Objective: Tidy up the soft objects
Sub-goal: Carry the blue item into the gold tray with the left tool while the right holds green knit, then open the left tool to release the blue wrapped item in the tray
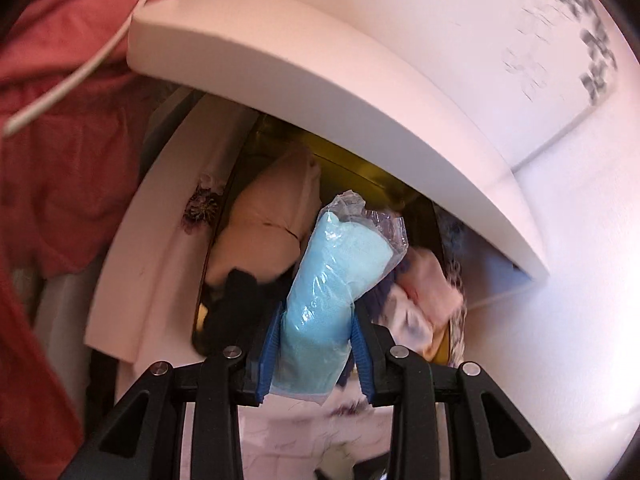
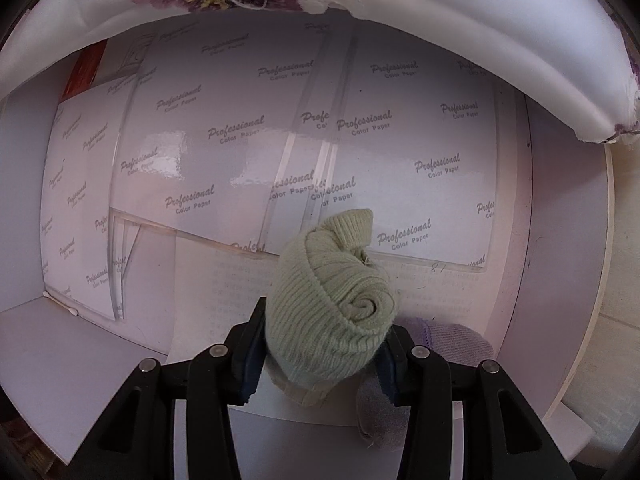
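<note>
In the left wrist view my left gripper point(image 1: 314, 340) is shut on a light blue cloth sealed in a clear plastic bag point(image 1: 334, 280), which sticks up between the blue pads. Behind it a yellow container point(image 1: 360, 168) holds a beige garment point(image 1: 272, 216) and other crumpled clothes point(image 1: 420, 300). In the right wrist view my right gripper point(image 2: 320, 360) points down into a white drawer point(image 2: 100, 340) and is shut on a rolled pale green knit sock point(image 2: 332, 300). A lilac knit piece point(image 2: 452, 340) lies beside it on the drawer floor.
A white shelf edge point(image 1: 320, 64) curves over the yellow container. Red fabric point(image 1: 60, 140) and a white cable point(image 1: 68, 84) fill the left. The drawer floor is lined with printed paper point(image 2: 240, 132) under clear dividers point(image 2: 316, 160). A flowered white cloth point(image 2: 360, 0) hangs over its far rim.
</note>
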The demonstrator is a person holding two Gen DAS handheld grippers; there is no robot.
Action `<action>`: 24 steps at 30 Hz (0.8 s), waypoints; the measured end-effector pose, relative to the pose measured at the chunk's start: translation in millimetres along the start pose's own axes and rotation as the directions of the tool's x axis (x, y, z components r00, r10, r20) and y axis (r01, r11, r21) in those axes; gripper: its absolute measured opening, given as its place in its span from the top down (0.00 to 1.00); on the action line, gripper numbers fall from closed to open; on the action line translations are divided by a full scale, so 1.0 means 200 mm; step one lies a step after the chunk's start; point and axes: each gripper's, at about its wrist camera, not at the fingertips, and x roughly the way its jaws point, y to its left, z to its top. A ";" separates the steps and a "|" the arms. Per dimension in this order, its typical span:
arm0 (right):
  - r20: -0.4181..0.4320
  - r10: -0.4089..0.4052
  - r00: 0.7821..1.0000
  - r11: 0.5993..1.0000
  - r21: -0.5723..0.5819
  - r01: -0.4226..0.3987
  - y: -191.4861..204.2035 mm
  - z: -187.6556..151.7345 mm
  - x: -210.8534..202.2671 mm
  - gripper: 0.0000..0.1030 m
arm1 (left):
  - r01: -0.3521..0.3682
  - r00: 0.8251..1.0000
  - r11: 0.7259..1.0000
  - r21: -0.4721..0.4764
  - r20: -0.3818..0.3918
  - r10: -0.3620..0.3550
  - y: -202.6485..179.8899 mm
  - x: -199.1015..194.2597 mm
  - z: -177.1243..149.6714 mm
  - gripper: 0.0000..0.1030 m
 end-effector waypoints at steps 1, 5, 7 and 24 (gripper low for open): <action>0.000 0.000 1.000 1.000 0.000 0.000 0.00 0.00 0.00 0.54 | 0.019 1.000 0.999 -0.030 0.001 -0.019 0.01 0.03 0.02 0.68; -0.001 0.004 1.000 1.000 0.003 -0.004 -0.01 0.00 0.00 0.54 | 0.001 1.000 0.999 -0.045 0.000 -0.001 0.02 0.13 0.04 0.68; -0.002 0.007 1.000 1.000 0.004 -0.007 -0.01 0.00 0.00 0.54 | -0.038 0.999 0.998 -0.050 -0.015 0.037 0.03 0.20 0.04 0.68; -0.003 0.013 1.000 1.000 0.009 -0.013 -0.03 0.01 0.00 0.54 | -0.078 0.997 0.997 0.019 0.000 0.078 0.04 0.19 -0.04 0.55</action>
